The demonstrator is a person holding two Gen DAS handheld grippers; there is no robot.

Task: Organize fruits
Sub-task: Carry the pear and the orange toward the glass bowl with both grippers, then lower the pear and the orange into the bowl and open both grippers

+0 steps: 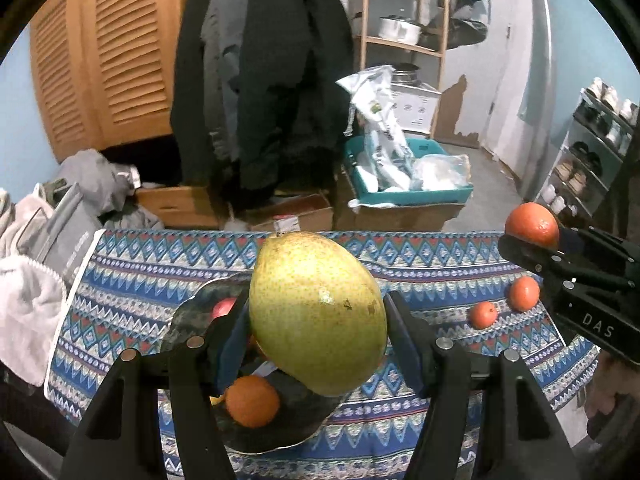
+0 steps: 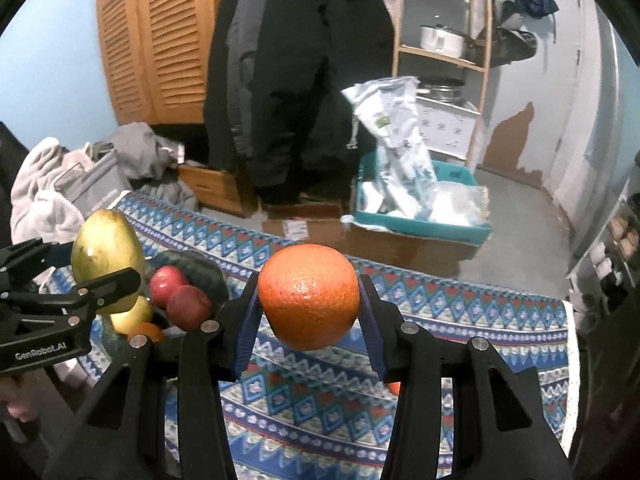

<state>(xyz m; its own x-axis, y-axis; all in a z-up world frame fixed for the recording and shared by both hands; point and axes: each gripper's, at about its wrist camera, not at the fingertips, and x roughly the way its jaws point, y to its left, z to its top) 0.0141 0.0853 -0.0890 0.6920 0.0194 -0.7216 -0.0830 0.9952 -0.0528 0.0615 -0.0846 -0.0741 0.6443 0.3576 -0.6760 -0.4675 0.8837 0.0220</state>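
Note:
My left gripper (image 1: 318,320) is shut on a large yellow-green pear (image 1: 316,312), held above a dark bowl (image 1: 188,312). The bowl holds an orange (image 1: 252,400) and a red fruit (image 1: 224,306). From the right wrist view the bowl (image 2: 200,268) shows two red apples (image 2: 188,306), a yellow fruit (image 2: 132,316) and an orange (image 2: 146,330), with the pear (image 2: 108,256) above them. My right gripper (image 2: 308,304) is shut on a big orange (image 2: 308,296), seen at right in the left view as well (image 1: 532,224). Two small oranges (image 1: 524,292) (image 1: 483,314) lie on the patterned cloth.
The blue patterned cloth (image 1: 420,264) covers the table (image 2: 460,320). Beyond its far edge stand cardboard boxes (image 1: 292,216), a teal bin with bags (image 1: 408,172), hanging dark coats (image 1: 264,80) and a wooden shelf (image 1: 400,40). Towels and bags (image 1: 48,240) lie at left.

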